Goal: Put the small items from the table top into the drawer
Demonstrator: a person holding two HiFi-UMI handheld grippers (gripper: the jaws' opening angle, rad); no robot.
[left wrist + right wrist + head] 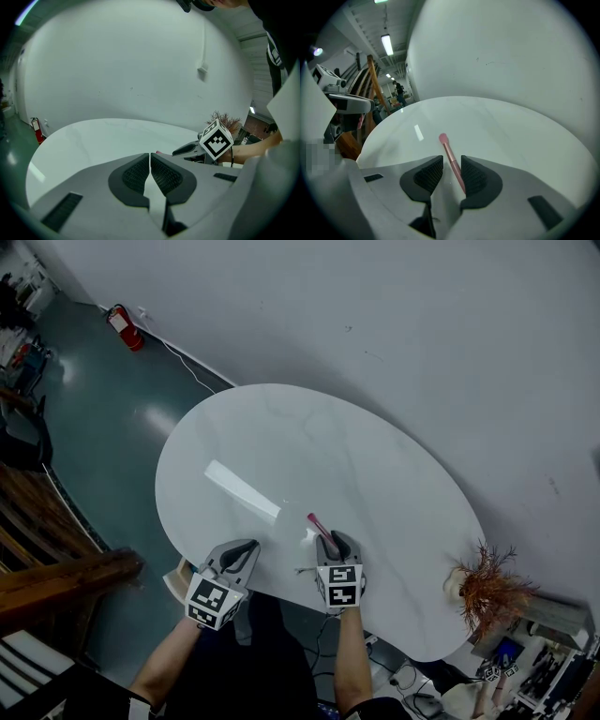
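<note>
Simply glossy oval table (375, 465), slim pink brush (317, 524) (round-tipped)

I counted 1 white oval table (375, 474), and on it I found only 1 small item, a pink brush (317, 523). I was working 2 grippers: 1 left gripper (247, 549) and 1 right gripper (335, 542). Beyond the table I saw 1 red fire extinguisher (125, 327) and 1 rust-coloured dried plant (487, 589).
</note>
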